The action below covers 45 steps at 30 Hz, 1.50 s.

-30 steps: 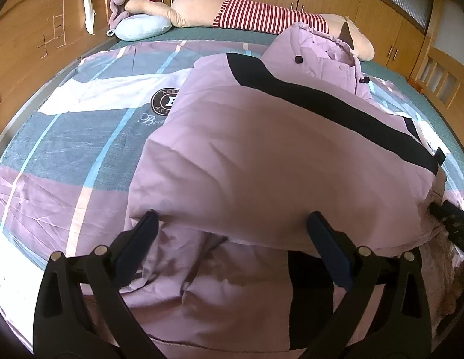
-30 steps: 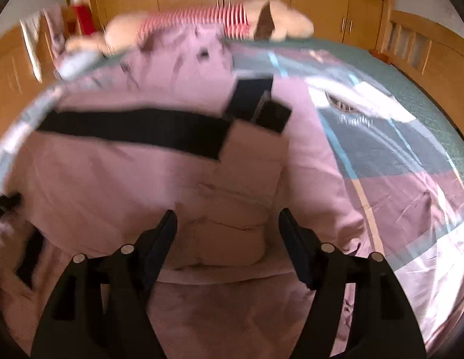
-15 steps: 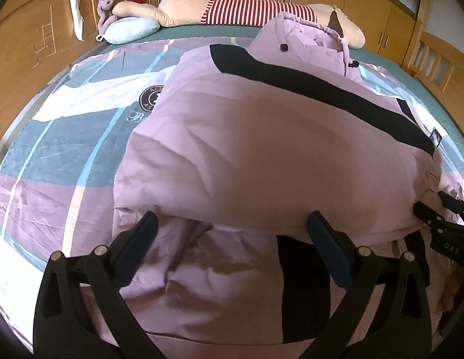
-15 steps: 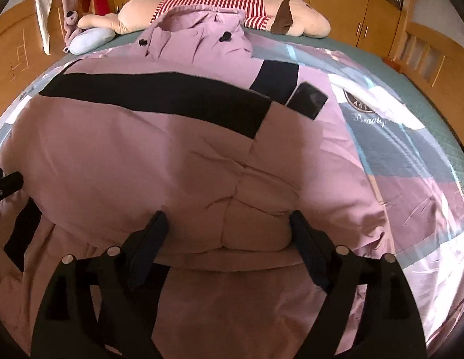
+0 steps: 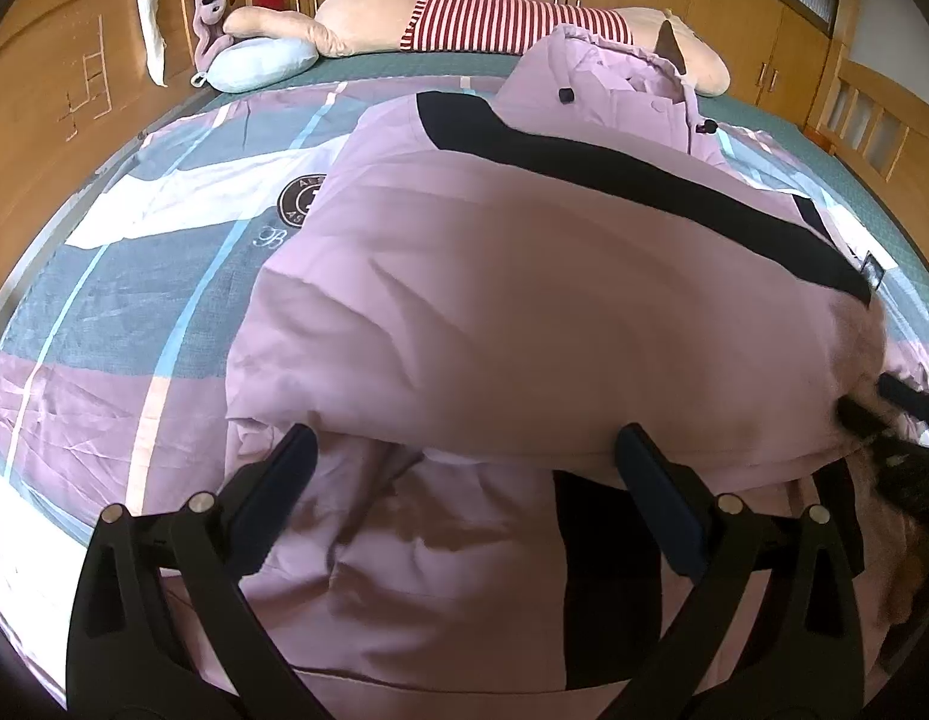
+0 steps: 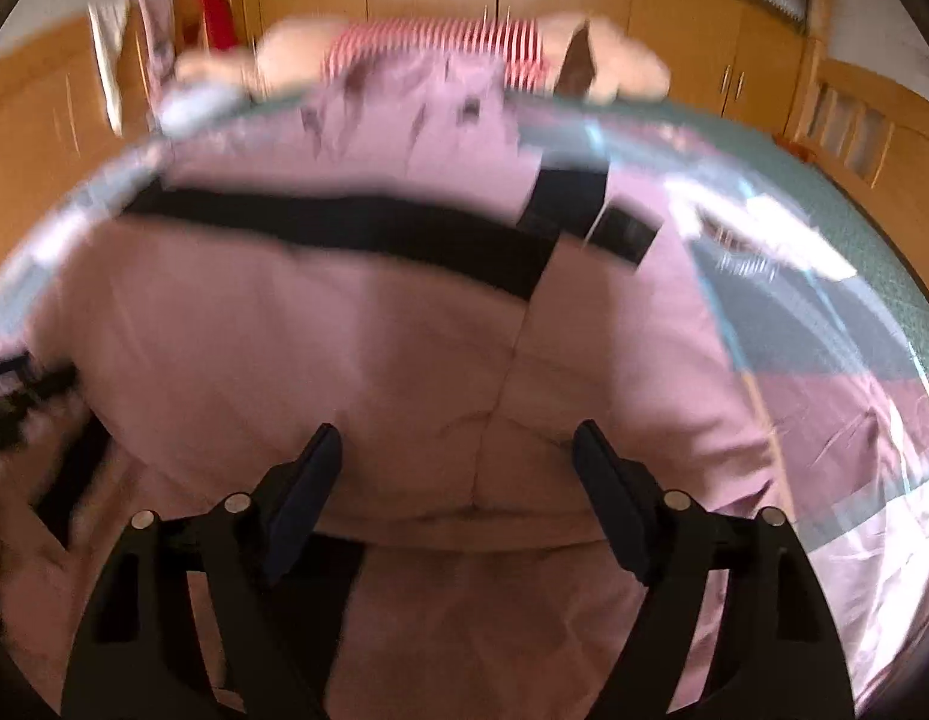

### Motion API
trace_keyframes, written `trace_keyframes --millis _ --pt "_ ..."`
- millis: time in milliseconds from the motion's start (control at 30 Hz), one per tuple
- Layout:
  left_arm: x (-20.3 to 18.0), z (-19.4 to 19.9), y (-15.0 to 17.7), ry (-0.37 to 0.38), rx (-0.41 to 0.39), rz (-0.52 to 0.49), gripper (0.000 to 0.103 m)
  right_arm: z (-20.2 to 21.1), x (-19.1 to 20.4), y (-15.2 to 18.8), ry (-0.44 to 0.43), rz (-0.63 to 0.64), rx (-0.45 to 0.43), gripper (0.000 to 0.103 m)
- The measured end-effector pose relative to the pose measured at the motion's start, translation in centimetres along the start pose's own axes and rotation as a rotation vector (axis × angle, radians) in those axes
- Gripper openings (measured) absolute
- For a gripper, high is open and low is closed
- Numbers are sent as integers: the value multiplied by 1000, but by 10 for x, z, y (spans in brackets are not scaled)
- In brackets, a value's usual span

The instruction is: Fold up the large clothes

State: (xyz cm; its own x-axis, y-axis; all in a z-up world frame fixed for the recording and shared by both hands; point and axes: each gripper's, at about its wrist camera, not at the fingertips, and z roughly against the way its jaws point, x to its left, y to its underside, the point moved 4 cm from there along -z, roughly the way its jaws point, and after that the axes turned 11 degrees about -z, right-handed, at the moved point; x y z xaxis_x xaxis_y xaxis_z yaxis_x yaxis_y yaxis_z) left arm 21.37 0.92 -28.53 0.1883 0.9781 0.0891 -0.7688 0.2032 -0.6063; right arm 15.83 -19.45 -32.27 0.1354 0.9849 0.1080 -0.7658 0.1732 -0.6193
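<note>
Jacket (image 5: 524,312) lilac, black band, seemingly folded on bed (image 5: 104,300).

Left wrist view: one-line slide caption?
Open left claw at the folded edge of a lilac jacket with a black stripe, spread on a plaid bed cover.

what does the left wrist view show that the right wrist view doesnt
Only the left wrist view shows the round dark logo on the bedspread, sharp, and the left gripper, jaws wide apart. Only the right wrist view, which is blurred, shows the black patch on the jacket and the right gripper, jaws closing with nothing pinched. Both show the pink jacket, its black stripe and the striped plush toy.
</note>
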Motion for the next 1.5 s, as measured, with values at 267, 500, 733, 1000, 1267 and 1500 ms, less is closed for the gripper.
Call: trace_keyframes --millis 267,500,733,1000,1267,1500 --pt "-6 -6 2 -6 13 -37 101 24 -3 -8 -38 -27 -94 80" --pt "-9 -19 5 -15 59 -66 101 26 1 -33 -14 -40 -162 64" --pt "-14 -24 7 -23 75 -95 101 -21 0 -30 60 -49 17 64" --pt "-11 -25 9 -3 77 -87 101 19 35 -147 -147 -74 -135 93" --pt "-10 -27 11 17 81 -85 101 -147 29 -314 137 -126 -70 93" --pt "-6 -31 14 64 56 -80 101 -213 6 -315 199 -246 -33 7"
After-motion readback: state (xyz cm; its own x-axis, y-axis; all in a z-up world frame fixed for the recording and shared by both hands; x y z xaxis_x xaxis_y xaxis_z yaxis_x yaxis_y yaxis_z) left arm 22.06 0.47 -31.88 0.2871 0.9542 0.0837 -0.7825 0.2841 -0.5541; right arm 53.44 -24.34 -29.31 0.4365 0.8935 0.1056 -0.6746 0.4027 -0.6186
